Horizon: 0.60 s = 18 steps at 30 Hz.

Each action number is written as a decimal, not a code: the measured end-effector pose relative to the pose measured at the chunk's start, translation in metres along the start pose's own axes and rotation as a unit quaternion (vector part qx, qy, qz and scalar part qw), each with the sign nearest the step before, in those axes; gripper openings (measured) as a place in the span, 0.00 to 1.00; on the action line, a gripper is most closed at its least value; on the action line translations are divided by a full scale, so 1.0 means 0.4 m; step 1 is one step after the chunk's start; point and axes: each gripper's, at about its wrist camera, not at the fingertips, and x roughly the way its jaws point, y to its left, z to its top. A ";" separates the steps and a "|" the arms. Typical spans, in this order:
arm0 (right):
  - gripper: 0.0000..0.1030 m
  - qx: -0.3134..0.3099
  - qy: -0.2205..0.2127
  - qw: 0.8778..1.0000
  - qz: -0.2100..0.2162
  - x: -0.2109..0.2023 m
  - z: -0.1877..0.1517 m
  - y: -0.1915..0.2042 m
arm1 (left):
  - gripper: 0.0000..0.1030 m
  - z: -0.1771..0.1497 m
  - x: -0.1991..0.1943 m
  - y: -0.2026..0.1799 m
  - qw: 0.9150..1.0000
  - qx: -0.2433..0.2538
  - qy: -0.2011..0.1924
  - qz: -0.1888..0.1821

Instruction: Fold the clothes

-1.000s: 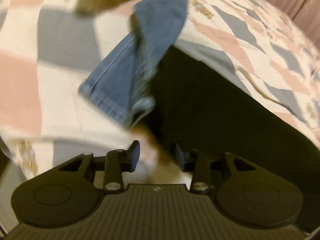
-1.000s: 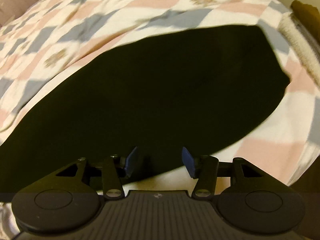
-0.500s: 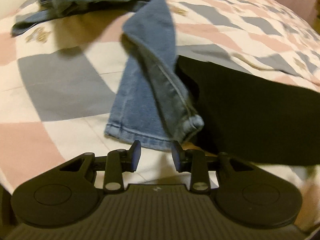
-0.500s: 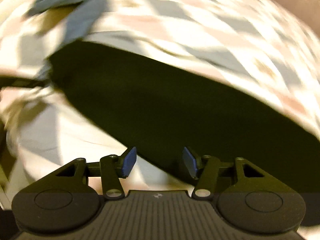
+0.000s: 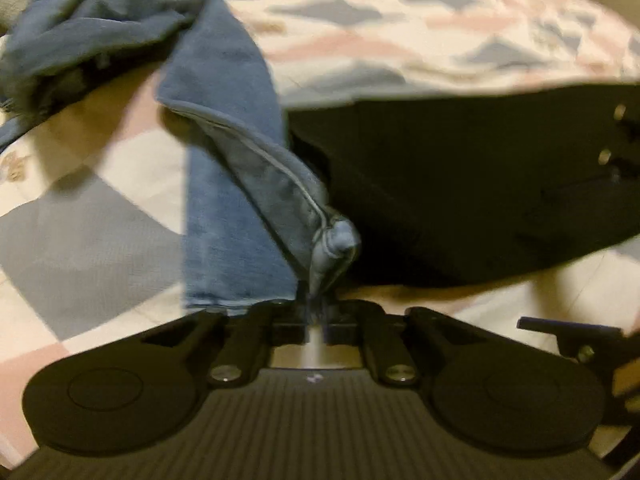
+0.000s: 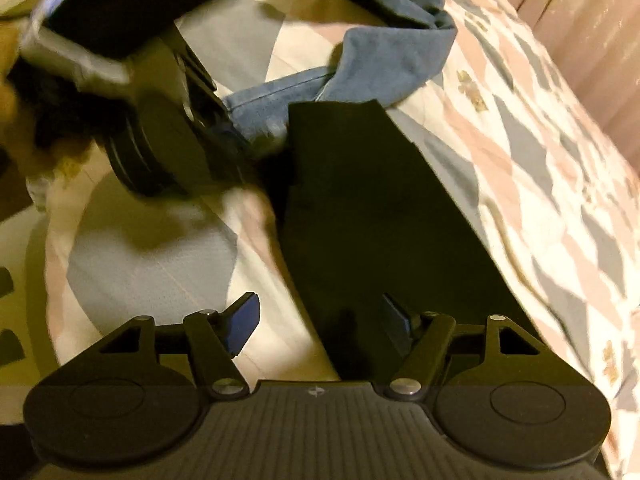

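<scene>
Denim bunched at the hem sits pinched in the left hand-held gripper (image 5: 318,304), whose jaws are pressed together on the cuff of one leg of the jeans (image 5: 236,200). Holding the cuff looks like a way to drag that leg straight, since the garment is far from flat: the waist end lies crumpled in a heap toward 11 o'clock in the left wrist view, while the legs run down toward 6 o'clock. So the long axis of the jeans goes roughly from 11 to 6, hems pointing at the camera, waist pointing away. The gripped leg is twisted, its side seam turned up and standing off the bed (image 5: 440,20), while the other leg lies flat beside it at about 7 o'clock.

A black garment (image 6: 360,220) lies spread on the patterned bedcover, touching the jeans at their lower end; in the right wrist view its long axis runs from 12 toward 6, with a squared edge at the far end. It appears already laid out, perhaps waiting its turn.

The right hand-held gripper (image 6: 320,322) hangs low over the near edge of that black cloth with its jaws spread, holding nothing; one blue pad shows over the bedcover, the other over the dark fabric. In my judgement it is placed to take a second hold once the jeans leg is pulled out
</scene>
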 end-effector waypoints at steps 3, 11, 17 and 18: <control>0.67 -0.047 -0.034 0.998 -0.023 0.002 0.009 0.033 | 0.05 -0.010 -0.029 0.073 0.999 -0.040 -0.015 0.006; 0.68 -0.196 -0.064 0.967 -0.153 0.131 0.061 0.190 | 0.06 -0.013 0.017 0.247 0.986 -0.161 0.016 0.028; 0.42 -0.258 -0.067 0.942 -0.205 0.223 0.069 0.233 | 0.09 -0.023 0.031 0.273 0.976 -0.218 0.023 0.015; 0.36 -0.252 -0.068 0.944 -0.202 0.223 0.073 0.224 | 0.10 -0.024 0.031 0.274 0.975 -0.218 0.025 0.017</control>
